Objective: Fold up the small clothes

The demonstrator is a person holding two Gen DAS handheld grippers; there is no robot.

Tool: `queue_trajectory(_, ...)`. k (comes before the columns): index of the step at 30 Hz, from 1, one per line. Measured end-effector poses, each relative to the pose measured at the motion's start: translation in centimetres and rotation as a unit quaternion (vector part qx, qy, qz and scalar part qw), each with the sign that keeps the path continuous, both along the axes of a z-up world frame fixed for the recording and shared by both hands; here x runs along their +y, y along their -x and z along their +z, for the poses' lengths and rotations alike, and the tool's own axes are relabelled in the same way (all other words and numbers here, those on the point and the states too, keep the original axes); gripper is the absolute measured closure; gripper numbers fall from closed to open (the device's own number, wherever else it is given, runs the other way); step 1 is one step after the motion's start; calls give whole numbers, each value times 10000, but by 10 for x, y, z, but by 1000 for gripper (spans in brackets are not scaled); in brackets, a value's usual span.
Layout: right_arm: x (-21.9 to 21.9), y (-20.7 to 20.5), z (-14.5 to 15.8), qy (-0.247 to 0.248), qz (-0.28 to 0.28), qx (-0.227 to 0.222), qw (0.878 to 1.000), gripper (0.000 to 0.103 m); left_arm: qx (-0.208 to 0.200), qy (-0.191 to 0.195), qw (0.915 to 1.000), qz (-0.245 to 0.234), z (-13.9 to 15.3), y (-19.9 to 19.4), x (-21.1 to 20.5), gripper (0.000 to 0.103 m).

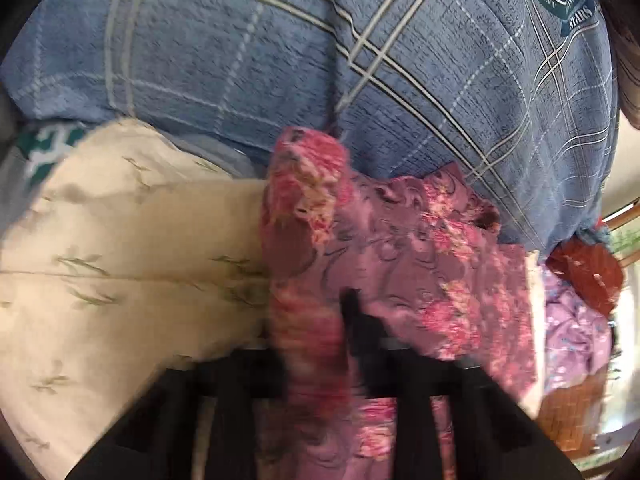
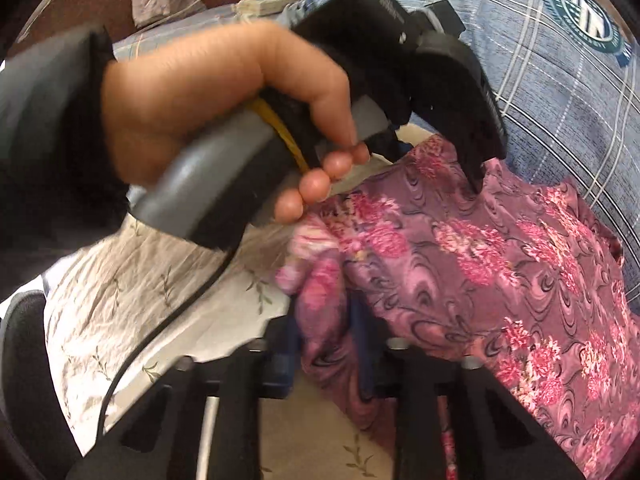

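A purple garment with pink flowers [image 1: 432, 256] lies on a cream leaf-print sheet [image 1: 120, 240]. My left gripper [image 1: 316, 332] is shut on a bunched fold of it, which rises between the fingers. In the right wrist view the same garment [image 2: 500, 280] spreads to the right. My right gripper [image 2: 324, 344] is shut on a bunched edge of it. The left gripper [image 2: 476, 184] also shows there, held by a hand [image 2: 224, 112], its fingertips pressed into the garment's far part.
A blue plaid quilt [image 1: 280, 60] is heaped behind the garment. A lilac cloth [image 1: 576, 340] and a red-orange item [image 1: 584, 276] lie at the right. A power strip with a charger [image 2: 268, 0] sits at the back. A black cable [image 2: 168, 320] hangs from the left gripper.
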State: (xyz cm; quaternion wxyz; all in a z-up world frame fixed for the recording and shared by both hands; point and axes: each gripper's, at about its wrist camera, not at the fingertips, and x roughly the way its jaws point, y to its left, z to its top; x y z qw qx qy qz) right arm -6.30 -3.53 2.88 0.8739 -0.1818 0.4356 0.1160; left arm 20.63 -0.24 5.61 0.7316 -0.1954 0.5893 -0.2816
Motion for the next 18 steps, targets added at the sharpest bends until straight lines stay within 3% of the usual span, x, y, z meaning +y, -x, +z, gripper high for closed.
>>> queue_trajectory(8,-31,12,28,-1014,-287,-176,9943,94,-323,150,9993,-121,31,8,-7,93)
queue_trajectory(18,-72,56,73,-1632,-630,-600,9828,95,-623,-53,9974,-368,82,22,-55,93)
